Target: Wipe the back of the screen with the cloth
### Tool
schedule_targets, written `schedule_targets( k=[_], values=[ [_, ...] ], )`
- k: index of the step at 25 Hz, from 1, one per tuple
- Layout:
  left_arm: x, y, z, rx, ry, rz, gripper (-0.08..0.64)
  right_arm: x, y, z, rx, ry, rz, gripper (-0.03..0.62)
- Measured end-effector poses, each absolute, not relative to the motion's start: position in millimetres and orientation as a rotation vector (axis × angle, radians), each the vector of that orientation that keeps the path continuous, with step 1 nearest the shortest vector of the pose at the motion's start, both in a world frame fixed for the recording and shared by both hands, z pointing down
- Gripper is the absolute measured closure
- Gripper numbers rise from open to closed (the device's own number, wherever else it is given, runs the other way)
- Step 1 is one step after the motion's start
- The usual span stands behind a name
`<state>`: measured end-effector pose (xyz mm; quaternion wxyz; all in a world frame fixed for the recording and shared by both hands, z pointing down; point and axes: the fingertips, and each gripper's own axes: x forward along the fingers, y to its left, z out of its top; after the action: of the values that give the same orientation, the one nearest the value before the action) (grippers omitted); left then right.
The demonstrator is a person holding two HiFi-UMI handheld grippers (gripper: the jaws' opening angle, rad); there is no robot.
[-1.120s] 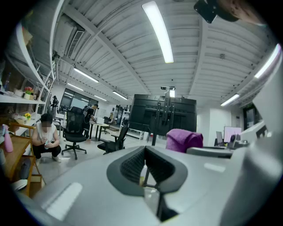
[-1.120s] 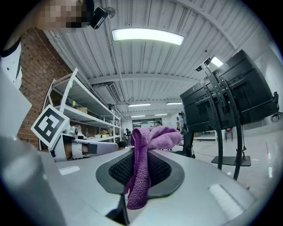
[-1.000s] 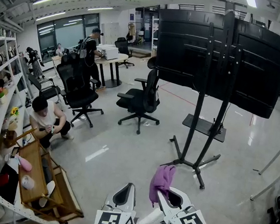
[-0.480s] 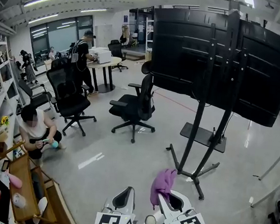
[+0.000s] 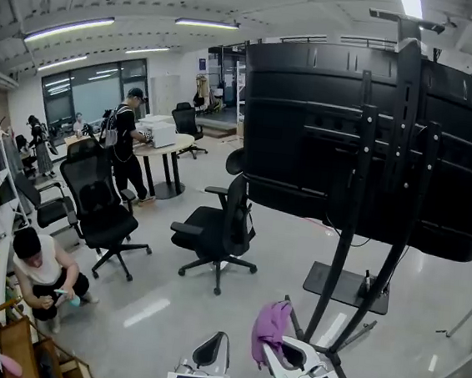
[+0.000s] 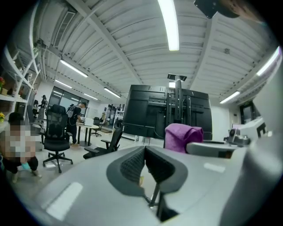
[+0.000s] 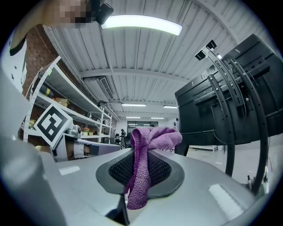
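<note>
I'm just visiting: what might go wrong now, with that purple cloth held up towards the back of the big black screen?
The right tongs pinch the bunched purple cloth by a narrow part; it may slip out when rubbed. The big black screen has ridges and upright black metal rails where cloth could snag. The black floor stand spreads its legs close ahead, so a trip or knock seems possible.

We hold both grippers low in front of us, side by side and pointing forward. Our left gripper (image 5: pixel 220 338) has its fingers (image 6: pixel 131 167) pressed together with nothing between them. Our right gripper (image 5: pixel 276 348), just beside it, pinches the cloth (image 7: pixel 148 145), which bunches above the tips and hangs down between them.
</note>
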<state>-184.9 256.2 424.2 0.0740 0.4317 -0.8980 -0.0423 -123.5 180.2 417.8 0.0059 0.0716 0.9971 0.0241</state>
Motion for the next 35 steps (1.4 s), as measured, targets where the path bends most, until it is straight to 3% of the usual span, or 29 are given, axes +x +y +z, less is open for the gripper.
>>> schedule_targets(
  k=[17, 23, 35],
  values=[
    [-416.9, 100.5, 409.7, 1.475, -2.604, -0.110, 0.552, -348.9, 22.3, 337.8, 0.031, 3.038, 0.269, 0.532],
    [-505.0, 46.0, 387.4, 1.604, -2.540, -0.064, 0.552, -452.1, -45.5, 227.5, -0.118, 2.929, 0.544, 0.532],
    [-611.0, -22.5, 371.7, 1.792, -2.465, 0.013, 0.552, -607.8, -113.6, -26.7, -0.690, 2.452, 1.490, 0.532]
  ],
)
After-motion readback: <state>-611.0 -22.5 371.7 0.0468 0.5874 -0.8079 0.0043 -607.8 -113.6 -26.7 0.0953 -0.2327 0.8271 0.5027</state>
